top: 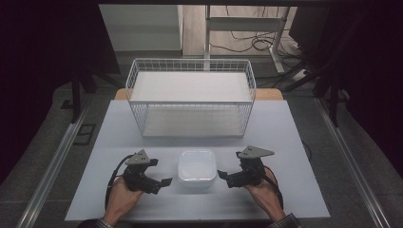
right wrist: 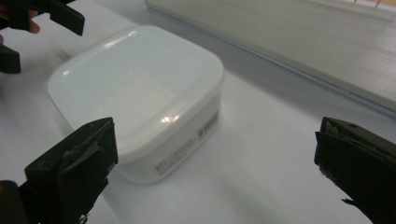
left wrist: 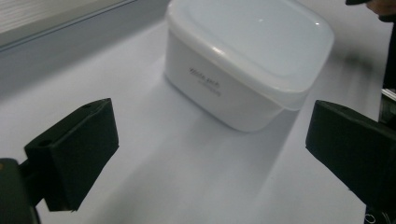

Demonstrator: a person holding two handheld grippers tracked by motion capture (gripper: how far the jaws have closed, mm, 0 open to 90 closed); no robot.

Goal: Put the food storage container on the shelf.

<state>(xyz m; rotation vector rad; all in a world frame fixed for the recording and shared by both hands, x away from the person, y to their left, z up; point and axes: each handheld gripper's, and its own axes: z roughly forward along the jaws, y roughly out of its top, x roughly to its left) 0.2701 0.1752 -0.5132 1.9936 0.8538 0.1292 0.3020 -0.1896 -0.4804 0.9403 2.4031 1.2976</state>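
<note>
Container: white plastic box (top: 196,168) with a lid on, near the front edge of the table (top: 294,142), midway between the two grippers
Container side: small printed lettering on one wall, too small to read
Left gripper: left gripper (top: 159,183) sits just left of the box, jaws spread wide, nothing between them; in the left gripper view (left wrist: 210,154) bare table lies between the jaws and the box stands a little ahead, apart from both
Right gripper: right gripper (top: 223,176) sits just right of the box, jaws spread wide, holding nothing; in the right gripper view (right wrist: 215,172) the box is ahead and close to the left-hand jaw, whether touching cannot be told
Hands: left hand (top: 124,194) and right hand (top: 264,192) come in from the bottom edge, each wrapped round its gripper
Behind: white wire basket rack (top: 191,97) with two shelves stands at the back of the table, well apart from the box
Between box and rack: bare tabletop
Surroundings: cables (top: 247,42) lie on the floor beyond the table; metal rails (top: 57,161) run along both sides
</note>
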